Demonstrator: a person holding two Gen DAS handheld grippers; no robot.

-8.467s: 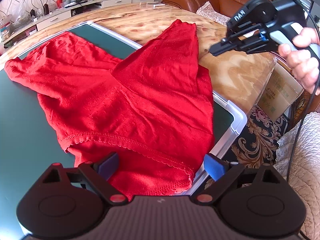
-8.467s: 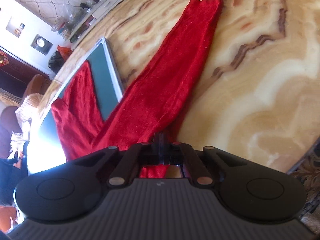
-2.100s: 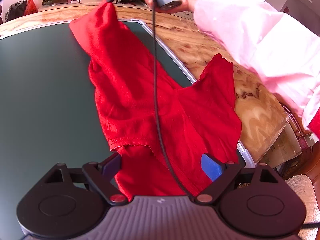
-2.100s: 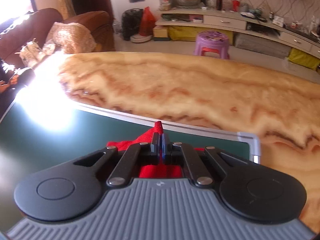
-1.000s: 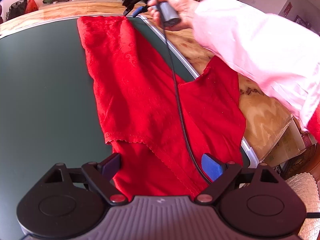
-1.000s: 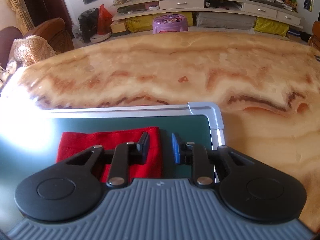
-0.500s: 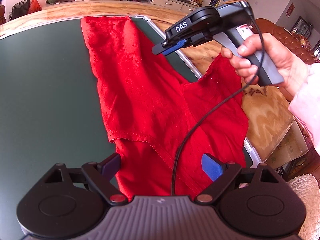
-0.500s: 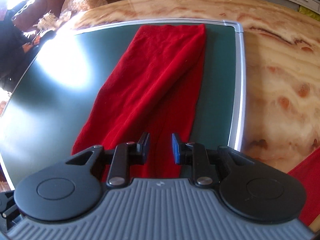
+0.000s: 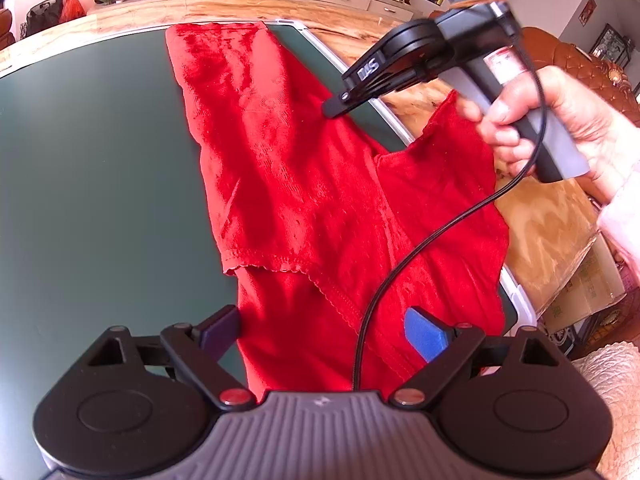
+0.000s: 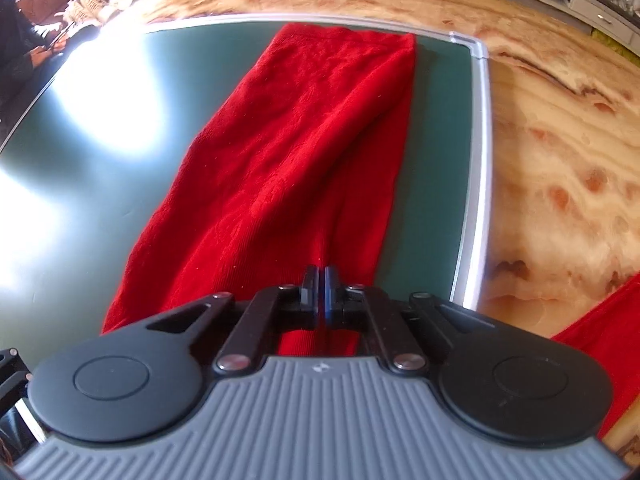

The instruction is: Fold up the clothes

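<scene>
Room: bare green mat (image 9: pixel 100 168) left of my garment; silver rim (image 10: pixel 478 184) close on its right.
Garment: red knit (image 9: pixel 304 184), long, on desk (image 10: pixel 560 140), one flap overhanging.
Left tool (image 9: pixel 320 332): wide open, empty.
Right tool (image 10: pixel 320 292): pinched shut, seemingly on nothing.

text: "DAS" | on: right tongs (image 9: pixel 334 109) black body

My rig: two black-and-grey handheld tools, one seen from outside

On my left tool (image 9: pixel 322 330) I see black linkage arms, red-capped pivot screws, blue finger pads and a ribbed grey body between round black discs; my right tool (image 10: pixel 320 288) looks the same with silver screws, and from the left camera shows white "DAS" lettering, a grey handle, a black cable and my pale pink sleeve (image 9: pixel 622 220).
</scene>
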